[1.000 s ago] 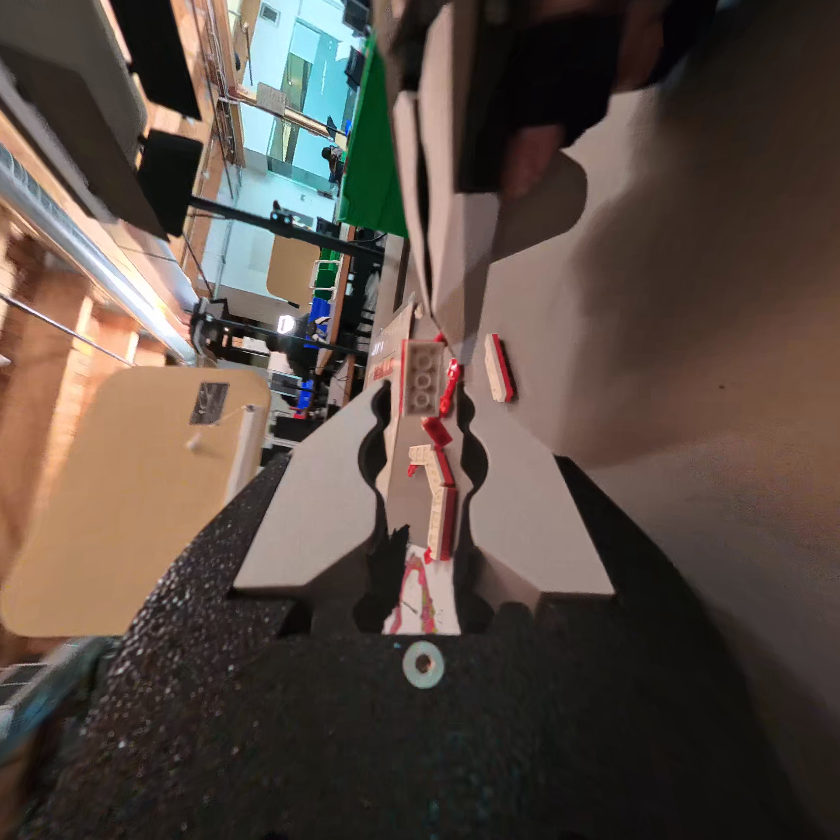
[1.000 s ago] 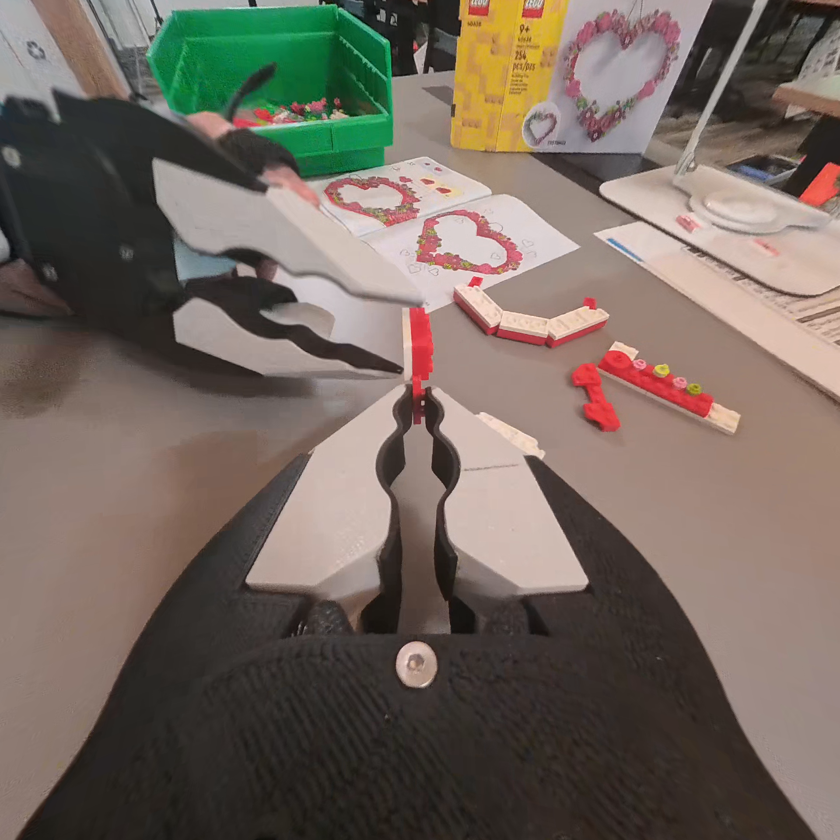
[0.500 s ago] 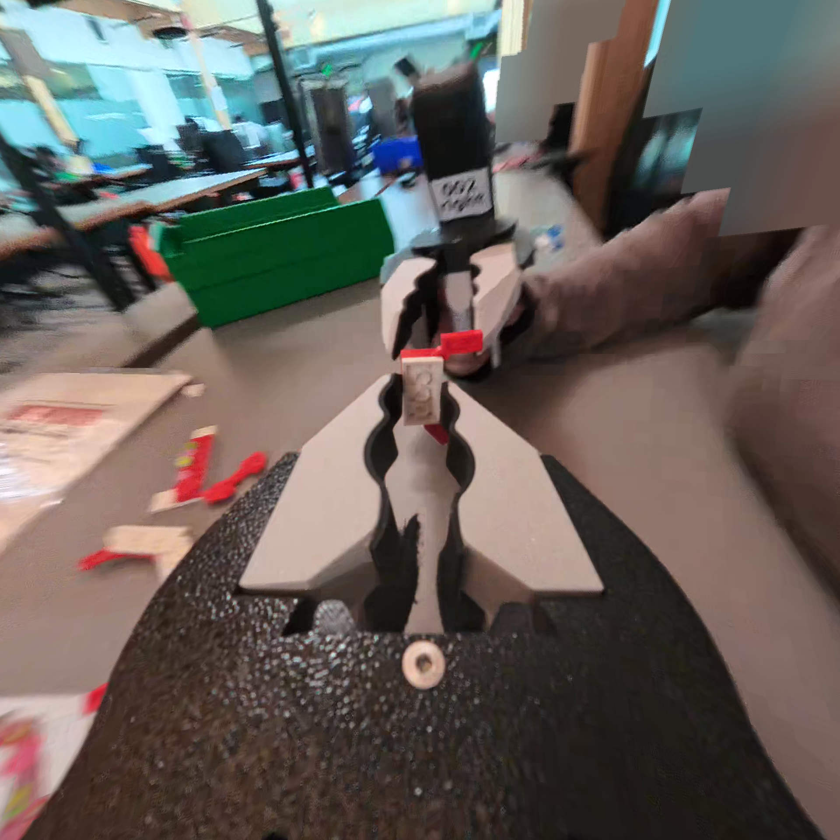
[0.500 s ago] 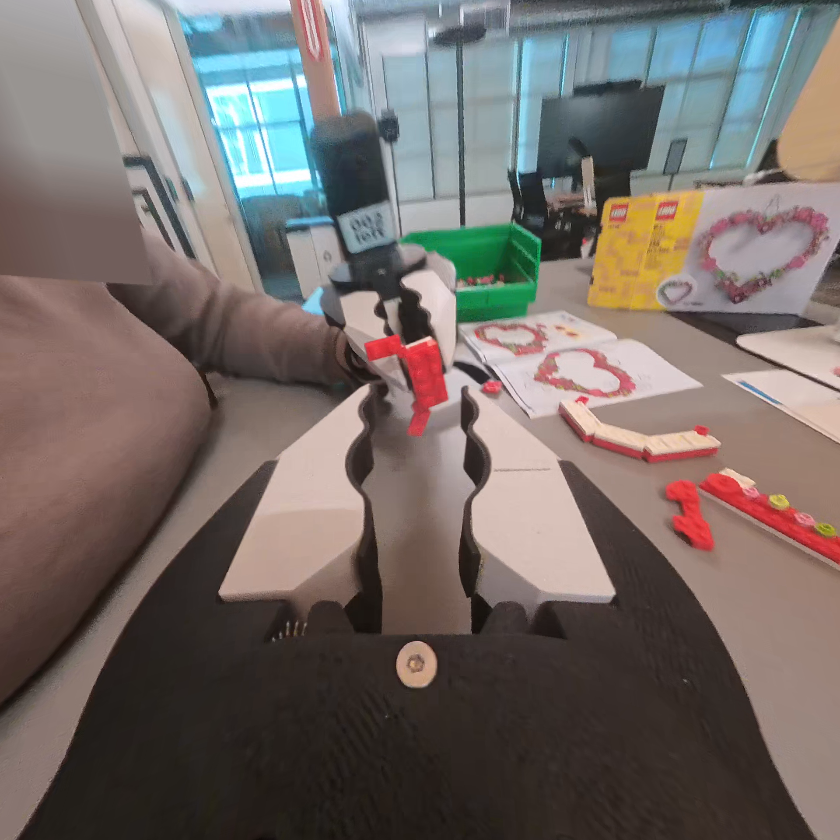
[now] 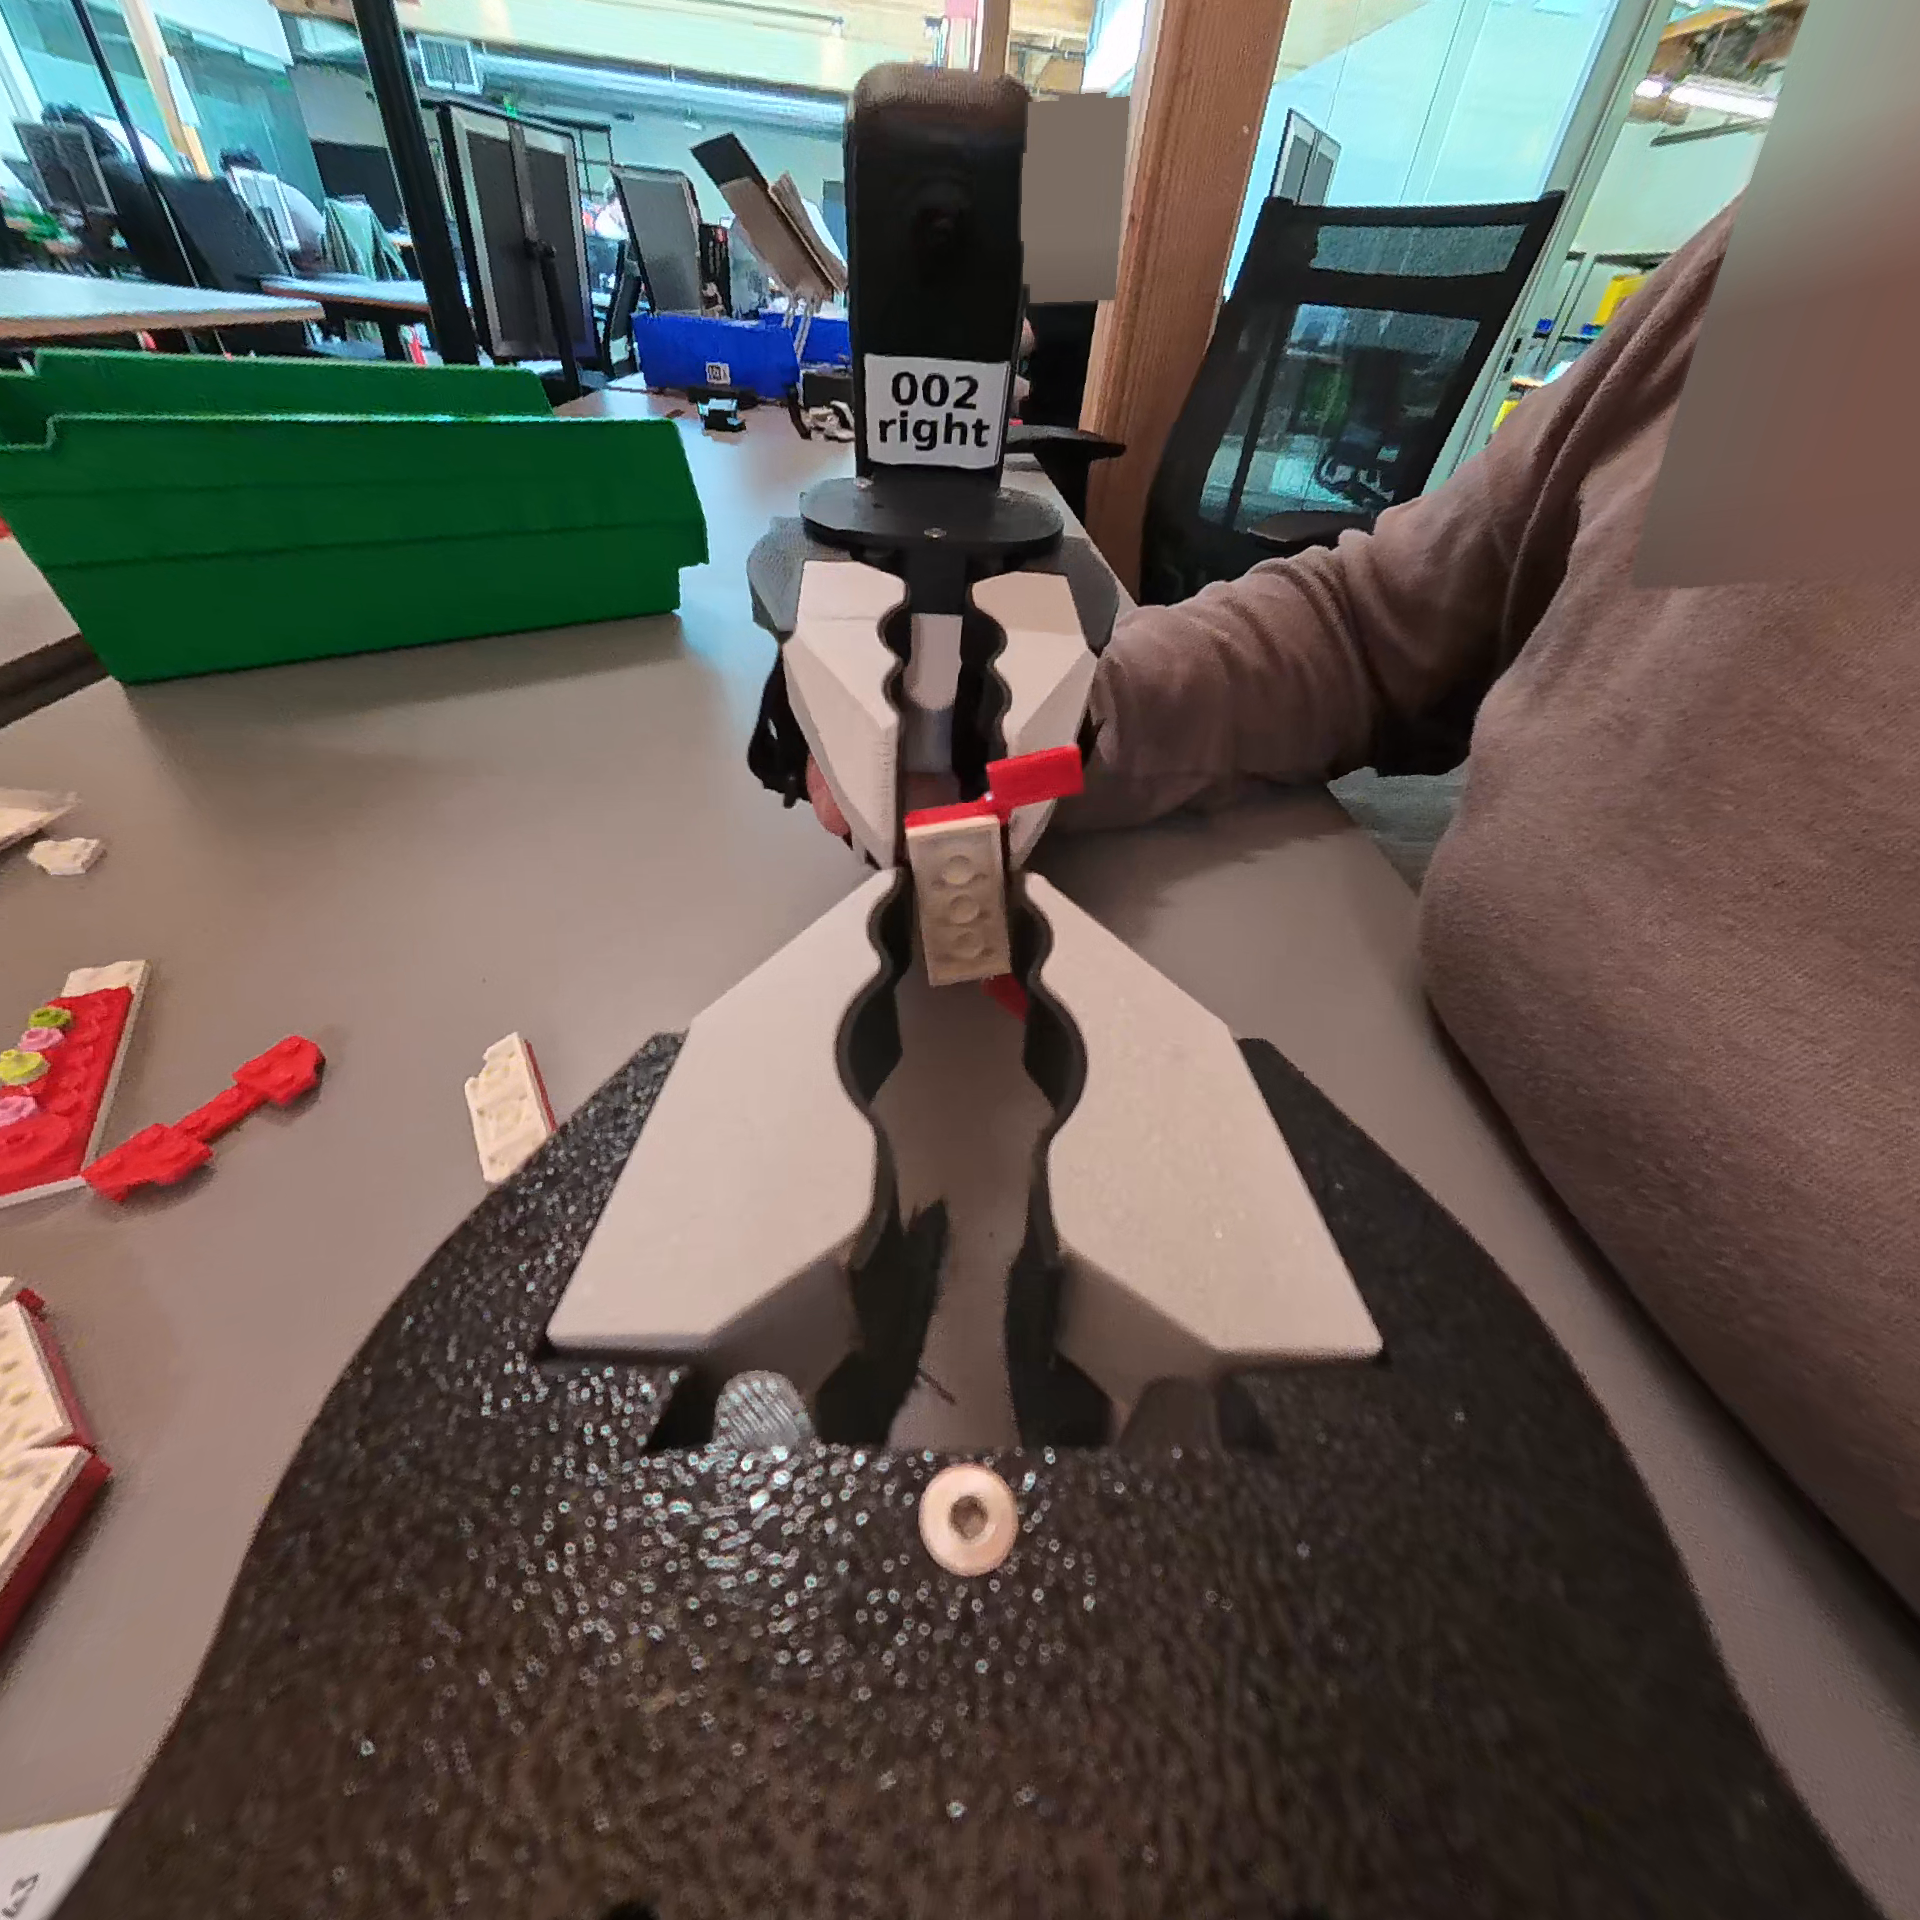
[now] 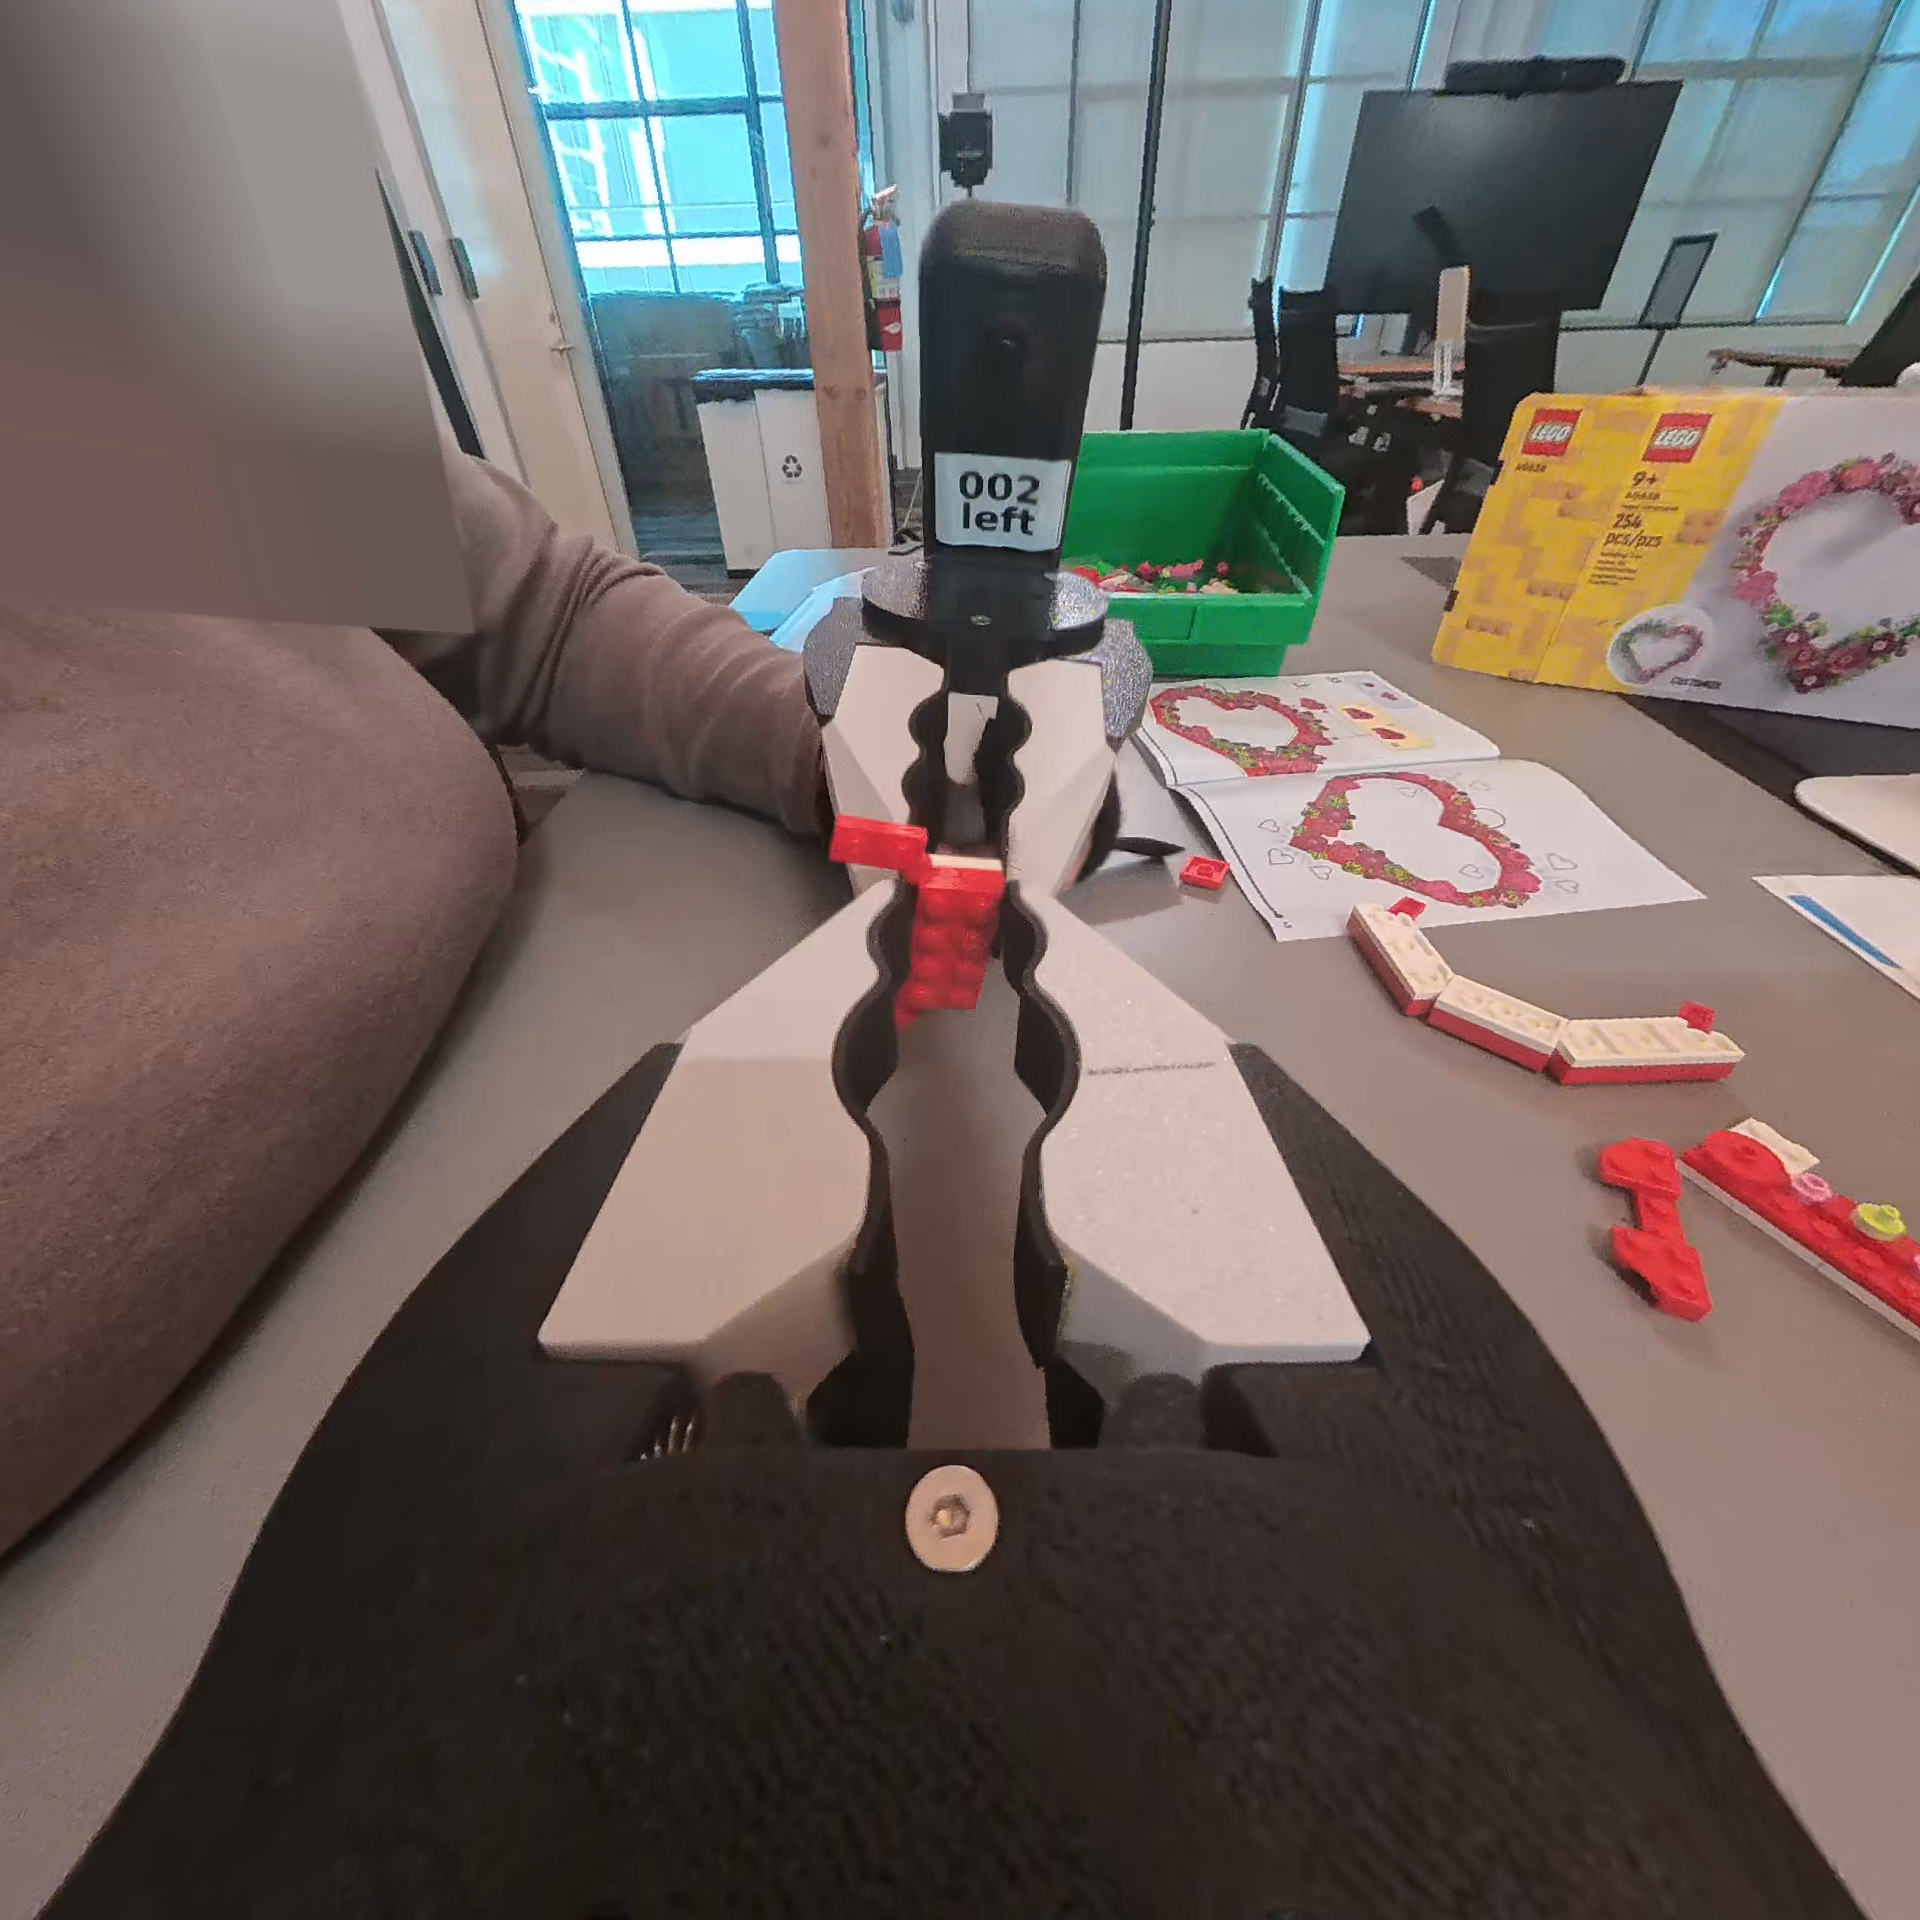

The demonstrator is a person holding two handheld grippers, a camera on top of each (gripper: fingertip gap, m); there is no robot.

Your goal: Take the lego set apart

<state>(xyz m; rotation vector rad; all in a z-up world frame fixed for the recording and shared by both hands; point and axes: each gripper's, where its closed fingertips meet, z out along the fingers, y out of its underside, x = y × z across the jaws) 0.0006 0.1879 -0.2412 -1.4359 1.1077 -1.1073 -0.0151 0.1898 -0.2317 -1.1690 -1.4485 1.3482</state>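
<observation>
A small lego stack, white plate [image 5: 958, 904] on one face and red plate [image 6: 945, 940] on the other, hangs in the air between my two grippers, which point at each other. A small red piece [image 5: 1034, 774] sticks out sideways at its top. My left gripper [image 5: 958, 888] is shut on the stack from its side. My right gripper [image 6: 948, 894] is closed on the same stack from the opposite side. Each gripper also shows in the other's view: the right [image 5: 951, 831] and the left [image 6: 956, 868].
On the grey table lie a curved white-and-red segment [image 6: 1538, 1029], a red strip with flower studs [image 6: 1829, 1226], a red link piece [image 6: 1652, 1226], a loose white plate [image 5: 509, 1107], an open booklet [image 6: 1403, 831], a green bin [image 6: 1195, 540] and the set's box [image 6: 1683, 540]. A person's brown sleeve [image 5: 1662, 935] is close by. My two grippers' fingertips are within a few centimetres of each other.
Both grippers swung up from the table to face each other. The right gripper, open half a second ago, has closed back on the stack that the left gripper holds.
</observation>
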